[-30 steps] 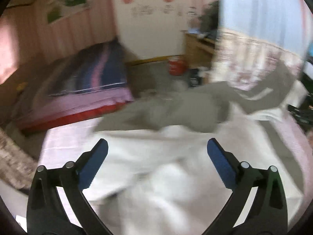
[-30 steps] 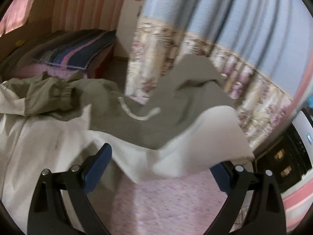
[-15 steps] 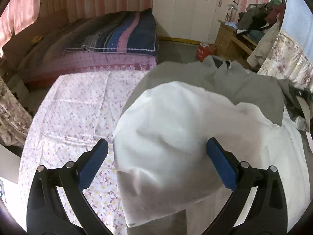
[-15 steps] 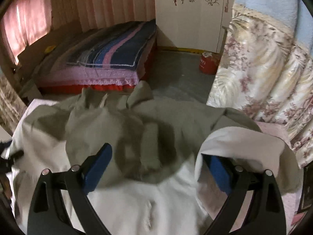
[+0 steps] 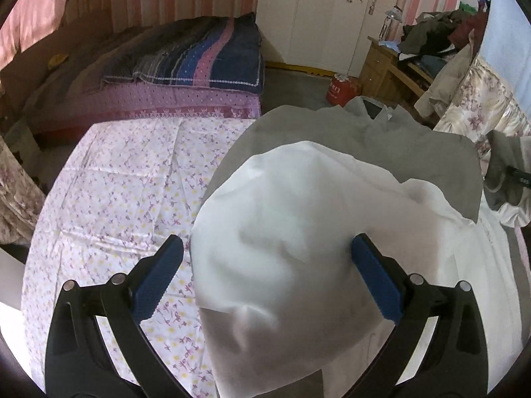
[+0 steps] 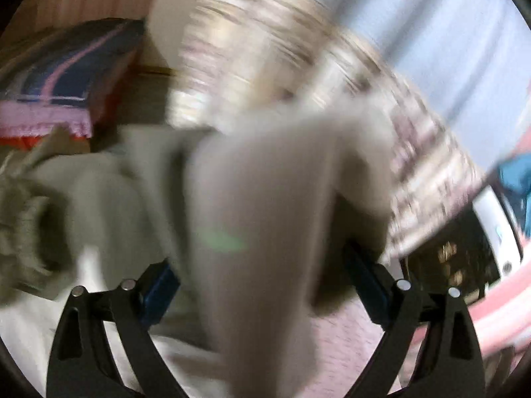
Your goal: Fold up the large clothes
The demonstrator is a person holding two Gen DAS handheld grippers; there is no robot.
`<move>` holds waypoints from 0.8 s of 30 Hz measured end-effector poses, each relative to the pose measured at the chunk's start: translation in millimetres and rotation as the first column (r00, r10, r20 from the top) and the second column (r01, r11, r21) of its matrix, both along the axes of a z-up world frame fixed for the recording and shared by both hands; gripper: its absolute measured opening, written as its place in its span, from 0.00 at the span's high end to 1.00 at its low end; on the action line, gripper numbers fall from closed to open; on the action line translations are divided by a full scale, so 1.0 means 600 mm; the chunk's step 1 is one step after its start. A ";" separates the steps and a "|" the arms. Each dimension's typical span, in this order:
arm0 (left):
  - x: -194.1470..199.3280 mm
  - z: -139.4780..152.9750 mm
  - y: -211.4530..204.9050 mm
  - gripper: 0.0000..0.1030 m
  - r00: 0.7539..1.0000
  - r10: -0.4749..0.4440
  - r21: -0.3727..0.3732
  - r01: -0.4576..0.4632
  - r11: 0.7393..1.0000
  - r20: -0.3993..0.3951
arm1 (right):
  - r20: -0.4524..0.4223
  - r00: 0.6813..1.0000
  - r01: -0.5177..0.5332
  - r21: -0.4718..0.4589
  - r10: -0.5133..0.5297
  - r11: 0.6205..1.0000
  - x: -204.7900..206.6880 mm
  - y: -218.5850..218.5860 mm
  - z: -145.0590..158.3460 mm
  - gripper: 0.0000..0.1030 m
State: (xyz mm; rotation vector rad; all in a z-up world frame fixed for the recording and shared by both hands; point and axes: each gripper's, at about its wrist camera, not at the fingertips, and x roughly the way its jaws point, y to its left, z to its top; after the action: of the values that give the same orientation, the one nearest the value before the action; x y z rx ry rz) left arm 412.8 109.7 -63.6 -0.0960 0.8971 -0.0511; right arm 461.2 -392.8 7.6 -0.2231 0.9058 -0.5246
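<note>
A floral bedsheet [image 5: 109, 199] is covering the near surface, its left half lying bare. Beyond it, at far left, a bed [image 5: 142, 99] is carrying a striped blanket [image 5: 205, 56] folded on top. A white wardrobe [image 5: 318, 16] is standing against the far wall, and to its right a wooden desk [image 5: 388, 69] is bearing a heap of dark clothes [image 5: 438, 33]. A red container [image 5: 340, 88] is sitting on the floor between bed and desk. A flowered curtain [image 5: 478, 109] is hanging at far right.

The garment [image 5: 298, 232], white on its lining and grey-green on its outer face, is lying on the right half of the sheet. A white fold is bulging up between the fingers of the left gripper [image 5: 267, 258], whose jaws are standing wide apart; the cloth is brushing the right blue pad [image 5: 375, 278] and staying just clear of the left one, so nothing is clamped. The grey-green part is spreading farther off, toward the desk.

The right wrist view is heavily blurred. There the garment [image 6: 259, 205] is hanging in front of the lens between the fingers of the right gripper [image 6: 262, 275], hiding both pad tips. Its jaws are spread wide, and whether cloth is caught on either finger I cannot tell. A gathered cuff [image 6: 30, 232] is showing at near left.
</note>
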 end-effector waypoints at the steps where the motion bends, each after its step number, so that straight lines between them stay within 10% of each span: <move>1: 0.001 0.001 -0.001 0.03 1.000 -0.001 0.005 0.001 1.000 0.000 | 0.003 0.999 0.046 -0.016 -0.046 0.999 -0.005 -0.025 0.001 0.10; 9: 0.003 0.007 -0.007 0.03 1.000 0.005 0.034 -0.005 0.999 -0.003 | 0.142 0.975 0.163 0.076 -0.172 0.984 -0.122 -0.122 0.067 0.10; 12: -0.002 0.012 -0.013 0.03 1.000 0.009 0.075 -0.010 0.997 0.012 | 0.311 0.924 0.124 0.303 -0.221 0.945 -0.180 -0.139 0.118 0.09; 14: -0.004 0.015 -0.015 0.03 1.000 0.010 0.089 -0.012 0.996 0.017 | 0.401 0.862 0.070 0.514 -0.311 0.855 -0.218 -0.174 0.139 0.09; 17: -0.004 0.015 -0.013 0.03 1.000 0.015 0.088 -0.017 0.996 0.017 | 0.443 0.795 0.129 0.542 -0.414 0.830 -0.239 -0.178 0.160 0.09; 21: -0.004 0.015 -0.012 0.03 1.000 0.021 0.092 -0.022 0.995 0.018 | 0.414 0.895 0.138 0.094 -0.165 0.986 -0.204 -0.061 0.189 0.07; 23: -0.004 0.014 -0.013 0.03 1.000 0.021 0.091 -0.023 0.996 0.015 | 0.320 0.938 0.103 0.107 -0.132 0.989 -0.180 -0.072 0.182 0.02; 24: -0.005 0.015 -0.013 0.03 1.000 0.022 0.090 -0.023 0.996 0.014 | 0.290 0.947 0.059 0.264 -0.138 0.963 -0.178 -0.101 0.178 0.02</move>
State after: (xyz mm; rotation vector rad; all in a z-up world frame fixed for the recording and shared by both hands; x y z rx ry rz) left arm 410.1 101.7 -54.6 -0.0217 0.8837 0.0098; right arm 354.5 -453.3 114.1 0.1350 0.6731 -0.5145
